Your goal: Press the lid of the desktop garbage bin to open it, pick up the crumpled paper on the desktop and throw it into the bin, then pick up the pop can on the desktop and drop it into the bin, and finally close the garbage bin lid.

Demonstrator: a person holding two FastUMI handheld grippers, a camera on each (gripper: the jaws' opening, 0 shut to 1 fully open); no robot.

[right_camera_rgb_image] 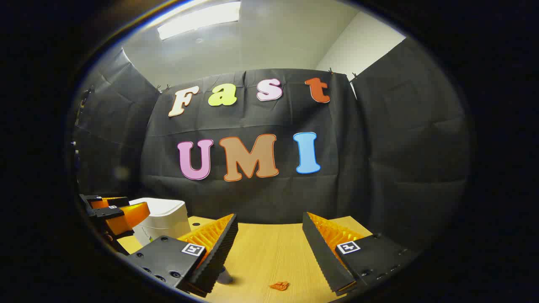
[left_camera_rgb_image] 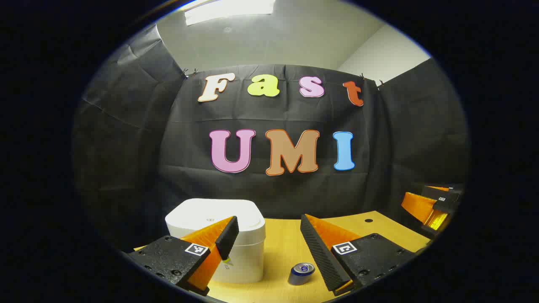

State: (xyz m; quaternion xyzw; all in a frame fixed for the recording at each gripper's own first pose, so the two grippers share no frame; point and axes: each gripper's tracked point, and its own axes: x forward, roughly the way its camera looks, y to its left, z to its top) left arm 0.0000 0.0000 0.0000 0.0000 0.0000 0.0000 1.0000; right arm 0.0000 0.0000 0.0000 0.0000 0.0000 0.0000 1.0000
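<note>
Lid closed — press step pending
Both tools, left tool and right tool, gape empty; press the bin lid squarely downward — avoid the can.

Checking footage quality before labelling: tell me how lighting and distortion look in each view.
Left gripper view: the ceiling light is blown out, fisheye bows the wooden table, and the white bin and pop can stay sharp. Right gripper view: the same glare overhead, dim edges, and the small orange paper is tiny but readable.
</note>
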